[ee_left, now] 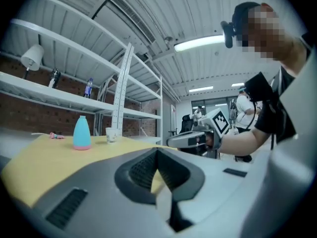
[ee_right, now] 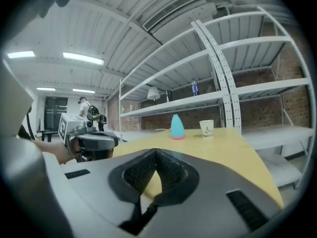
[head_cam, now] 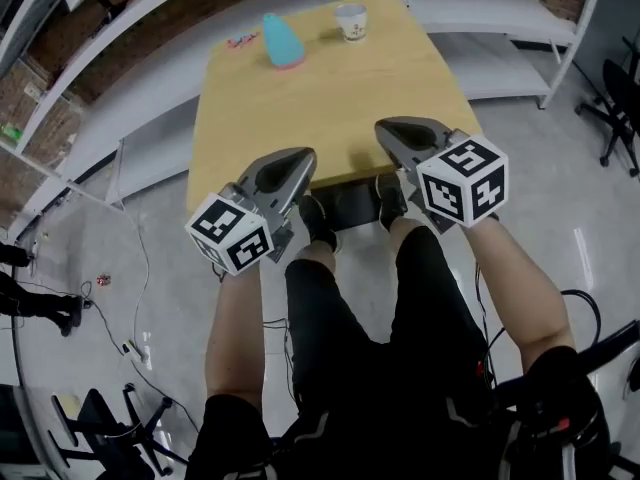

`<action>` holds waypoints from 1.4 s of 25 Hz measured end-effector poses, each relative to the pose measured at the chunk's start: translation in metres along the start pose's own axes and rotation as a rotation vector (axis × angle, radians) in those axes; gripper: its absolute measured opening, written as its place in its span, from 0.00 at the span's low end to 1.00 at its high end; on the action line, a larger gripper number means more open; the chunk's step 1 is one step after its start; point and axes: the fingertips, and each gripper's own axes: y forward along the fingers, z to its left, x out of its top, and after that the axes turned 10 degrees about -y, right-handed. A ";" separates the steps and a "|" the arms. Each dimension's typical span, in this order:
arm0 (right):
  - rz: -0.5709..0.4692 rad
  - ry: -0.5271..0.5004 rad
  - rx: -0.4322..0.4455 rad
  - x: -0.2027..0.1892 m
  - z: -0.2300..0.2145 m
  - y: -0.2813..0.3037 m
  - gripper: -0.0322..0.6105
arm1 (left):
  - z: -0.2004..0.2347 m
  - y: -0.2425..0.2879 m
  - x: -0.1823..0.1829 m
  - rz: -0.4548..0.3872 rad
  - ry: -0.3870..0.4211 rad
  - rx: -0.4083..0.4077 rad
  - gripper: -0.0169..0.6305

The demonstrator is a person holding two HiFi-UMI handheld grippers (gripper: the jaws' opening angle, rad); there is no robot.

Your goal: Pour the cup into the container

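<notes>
A white paper cup (head_cam: 351,22) and a light-blue cone-shaped container (head_cam: 282,41) with a pink base stand upright at the far end of the wooden table (head_cam: 330,98), a little apart. My left gripper (head_cam: 305,156) and right gripper (head_cam: 385,128) hover side by side over the table's near edge, far from both objects. Both are shut with nothing between the jaws. The left gripper view shows the container (ee_left: 81,133) and cup (ee_left: 111,134) ahead at the left. In the right gripper view the container (ee_right: 176,127) and cup (ee_right: 206,128) stand beyond the closed jaws.
A small pink item (head_cam: 238,40) lies at the table's far left edge. White metal shelving (head_cam: 500,28) runs behind and to the right of the table. A black office chair (head_cam: 615,108) stands at the far right. Cables (head_cam: 130,298) trail on the floor at the left.
</notes>
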 end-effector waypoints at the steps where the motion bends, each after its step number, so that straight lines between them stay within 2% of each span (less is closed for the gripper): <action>1: -0.020 0.021 0.003 0.003 0.024 -0.031 0.05 | -0.031 -0.021 -0.001 -0.022 -0.017 0.006 0.02; 4: -0.062 0.036 0.003 0.012 0.100 -0.127 0.05 | -0.133 -0.083 -0.004 -0.069 -0.071 0.030 0.02; 7: -0.069 0.010 0.004 0.011 0.179 -0.211 0.05 | -0.229 -0.142 -0.019 -0.053 -0.069 0.050 0.02; 14: -0.079 -0.043 -0.019 0.014 0.322 -0.366 0.05 | -0.406 -0.256 -0.046 -0.053 -0.051 0.082 0.02; 17: -0.090 -0.041 -0.033 0.017 0.364 -0.423 0.05 | -0.474 -0.291 -0.052 -0.080 -0.043 0.046 0.02; 25: -0.079 -0.027 -0.059 0.010 0.459 -0.537 0.05 | -0.607 -0.361 -0.080 -0.052 -0.041 0.035 0.02; 30: -0.090 -0.037 -0.049 0.017 0.515 -0.591 0.05 | -0.668 -0.406 -0.082 -0.083 -0.048 0.062 0.02; 35: -0.087 -0.031 -0.068 0.011 0.571 -0.655 0.05 | -0.734 -0.449 -0.099 -0.074 -0.080 0.068 0.02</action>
